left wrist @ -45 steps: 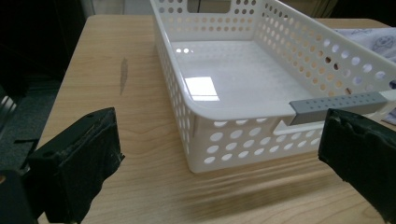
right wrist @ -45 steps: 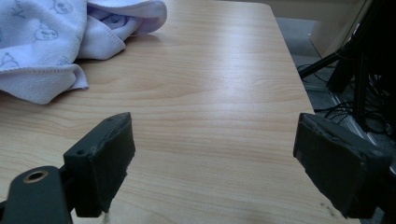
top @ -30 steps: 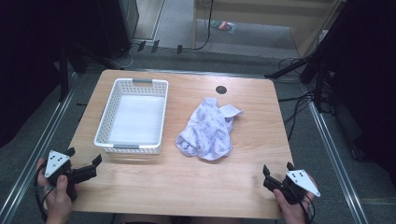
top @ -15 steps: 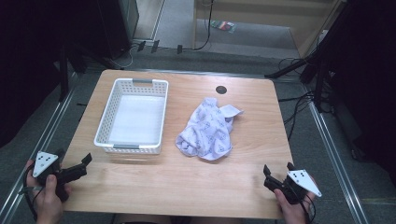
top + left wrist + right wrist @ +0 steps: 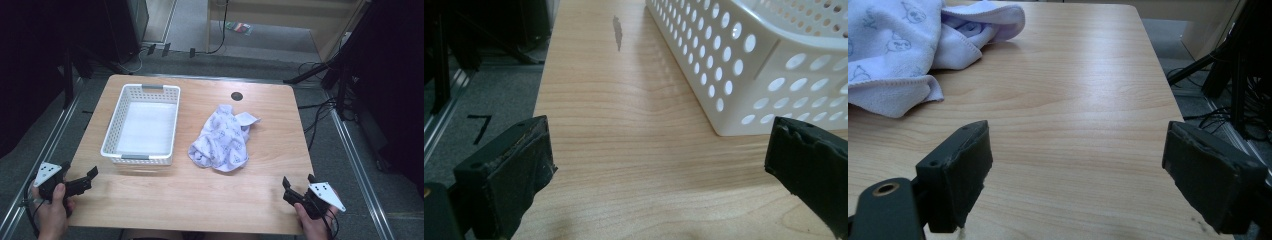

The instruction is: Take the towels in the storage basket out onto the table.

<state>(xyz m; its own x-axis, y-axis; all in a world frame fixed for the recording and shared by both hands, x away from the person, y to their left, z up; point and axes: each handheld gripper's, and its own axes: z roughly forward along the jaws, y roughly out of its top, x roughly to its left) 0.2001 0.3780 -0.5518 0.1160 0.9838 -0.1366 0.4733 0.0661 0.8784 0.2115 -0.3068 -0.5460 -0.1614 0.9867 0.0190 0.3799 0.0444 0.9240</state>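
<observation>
A white perforated basket (image 5: 152,89) stands empty on the left half of the wooden table (image 5: 200,200). Beside it, at the table's middle, a crumpled pale lilac towel (image 5: 222,141) with small prints lies in a heap. My left gripper (image 5: 88,179) is open at the table's near left corner, short of the basket's near wall (image 5: 744,75); nothing sits between its jaws in the left gripper view (image 5: 660,147). My right gripper (image 5: 290,192) is open at the near right edge. The towel (image 5: 893,45) lies ahead and to its left in the right gripper view, apart from the gripper (image 5: 1078,157).
A round dark cable hole (image 5: 237,96) sits near the table's far edge. Metal rails run along both sides of the table, with cables and stand legs (image 5: 320,75) on the floor at the right. Bare wood stretches along the near edge between the grippers.
My left gripper slid a little to the left along the near edge, then held still. The right gripper, towel and basket have not moved.
</observation>
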